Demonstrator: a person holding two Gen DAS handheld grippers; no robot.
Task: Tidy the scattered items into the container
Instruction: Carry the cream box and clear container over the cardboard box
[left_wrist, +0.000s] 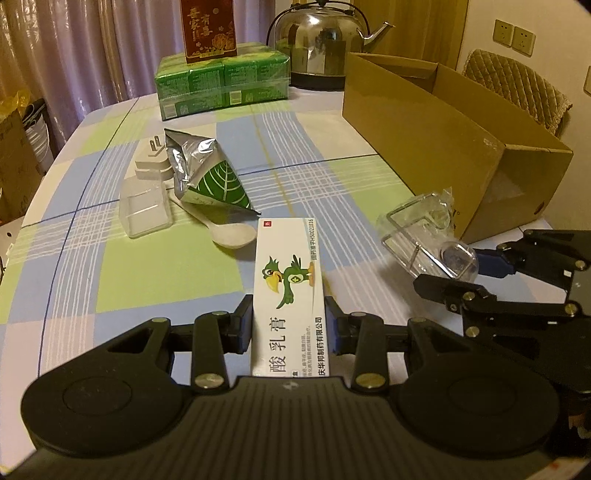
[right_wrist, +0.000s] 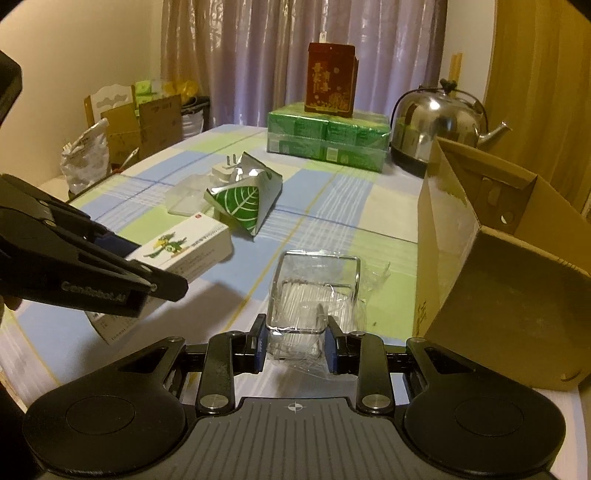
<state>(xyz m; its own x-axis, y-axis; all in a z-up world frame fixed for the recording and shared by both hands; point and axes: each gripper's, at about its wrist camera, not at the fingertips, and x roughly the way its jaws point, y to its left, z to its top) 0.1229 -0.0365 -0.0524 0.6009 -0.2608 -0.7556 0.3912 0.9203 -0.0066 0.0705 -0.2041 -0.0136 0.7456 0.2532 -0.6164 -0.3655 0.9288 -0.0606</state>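
Observation:
My left gripper is shut on a white ointment box printed with a green bird, held just above the checked tablecloth. My right gripper is shut on a clear plastic box with crinkled wrap around it. The open cardboard box stands at the right, close to the right gripper. Left on the table lie a silver and green leaf pouch, a white plastic spoon, a white charger plug and a small clear lid.
At the back stand green wrapped packs with a red carton on top, and a steel kettle. A padded chair sits behind the cardboard box. Cartons and bags crowd the floor beyond the table's left edge.

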